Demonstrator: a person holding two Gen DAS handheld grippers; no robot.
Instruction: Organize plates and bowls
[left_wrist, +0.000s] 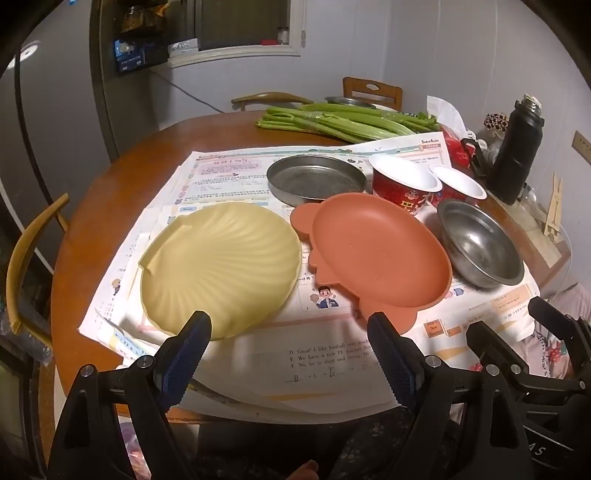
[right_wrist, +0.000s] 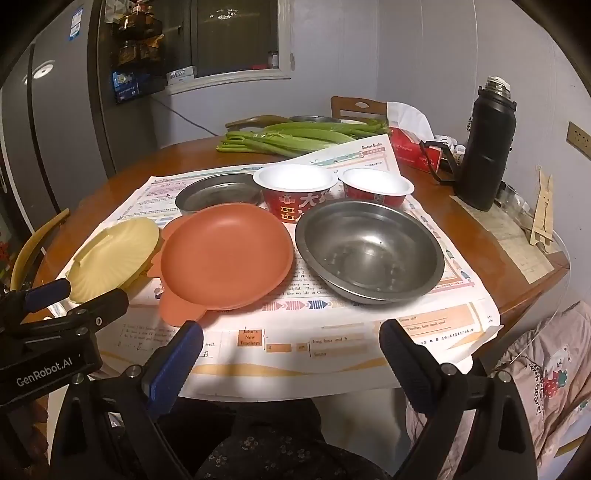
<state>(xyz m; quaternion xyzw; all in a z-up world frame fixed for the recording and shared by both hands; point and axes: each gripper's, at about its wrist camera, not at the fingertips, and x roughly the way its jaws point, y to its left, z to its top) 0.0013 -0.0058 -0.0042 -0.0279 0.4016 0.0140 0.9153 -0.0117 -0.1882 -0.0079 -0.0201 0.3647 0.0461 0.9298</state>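
Note:
A yellow shell-shaped plate lies at the near left on newspaper. An orange crab-shaped plate lies beside it. A steel bowl sits at the right. Behind stand a flat steel plate and two red paper bowls. My left gripper is open and empty, just short of the yellow and orange plates. My right gripper is open and empty, before the orange plate and steel bowl.
Newspaper sheets cover the round wooden table. Celery stalks lie at the back. A black thermos, a red tissue box and small items stand at the right. Chairs ring the table.

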